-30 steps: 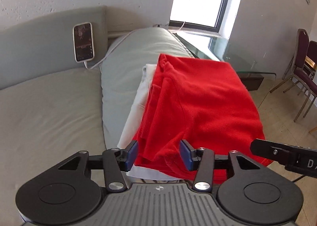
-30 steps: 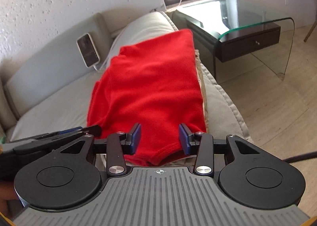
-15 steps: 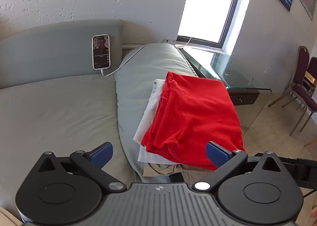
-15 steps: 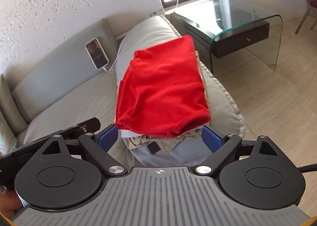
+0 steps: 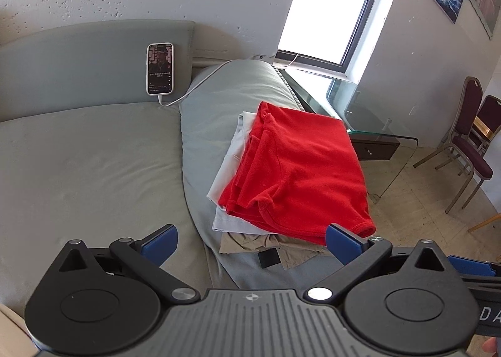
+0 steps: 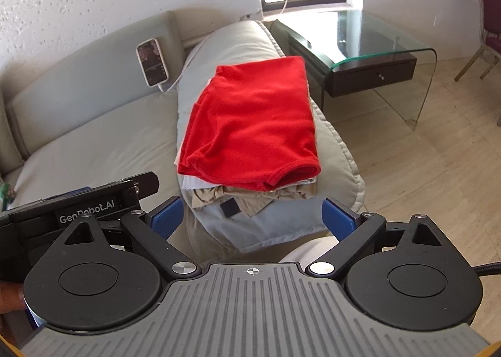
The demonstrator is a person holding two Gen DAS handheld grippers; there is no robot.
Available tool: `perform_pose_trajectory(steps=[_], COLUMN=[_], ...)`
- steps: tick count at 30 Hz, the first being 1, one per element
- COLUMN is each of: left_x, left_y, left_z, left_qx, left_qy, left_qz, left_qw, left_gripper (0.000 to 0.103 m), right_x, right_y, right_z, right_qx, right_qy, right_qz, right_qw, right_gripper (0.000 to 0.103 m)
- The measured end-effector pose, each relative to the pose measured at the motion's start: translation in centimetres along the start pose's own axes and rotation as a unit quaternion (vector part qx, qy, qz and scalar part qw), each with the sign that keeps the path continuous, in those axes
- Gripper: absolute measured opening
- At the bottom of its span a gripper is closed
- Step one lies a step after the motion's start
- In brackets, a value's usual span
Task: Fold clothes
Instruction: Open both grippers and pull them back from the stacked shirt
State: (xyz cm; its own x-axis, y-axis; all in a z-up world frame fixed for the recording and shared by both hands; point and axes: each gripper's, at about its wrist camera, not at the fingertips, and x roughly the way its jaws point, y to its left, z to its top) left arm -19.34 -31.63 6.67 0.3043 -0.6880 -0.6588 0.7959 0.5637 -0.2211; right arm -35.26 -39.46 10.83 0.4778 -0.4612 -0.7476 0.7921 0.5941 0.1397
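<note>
**Red top folded and stacked on the sofa arm**

The folded red fleece garment (image 5: 300, 169) lies on top of a white garment (image 5: 231, 150) and a crumpled khaki one (image 5: 269, 245), all piled on the grey padded sofa arm (image 5: 225, 100) (probably chosen as a flat place to stack). The left gripper (image 5: 250, 239) and the right gripper (image 6: 252, 216) both hang clear of the pile, jaws spread wide and empty.
</note>
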Motion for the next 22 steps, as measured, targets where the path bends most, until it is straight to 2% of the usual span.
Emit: perform_pose_trajectory(steps=[15,22], left_x=[0.8,1.6], left_y=[-1.3,-1.7], left_z=[-0.6,-0.8], left_qx=[0.014,0.012], left_qy=[-0.004,0.01], left_qz=[-0.005,-0.014], left_qw=[0.9999,0.9998], left_gripper=[0.102,0.102], right_x=[-0.1,0.0], right_y=[-1.3,-2.2], right_z=[-0.8,-1.0], right_qx=[0.018,0.028], right_qy=[0.004,0.005], right_qz=[-0.012,-0.017], right_qw=[1.0,0.999], right_gripper=[0.095,0.095])
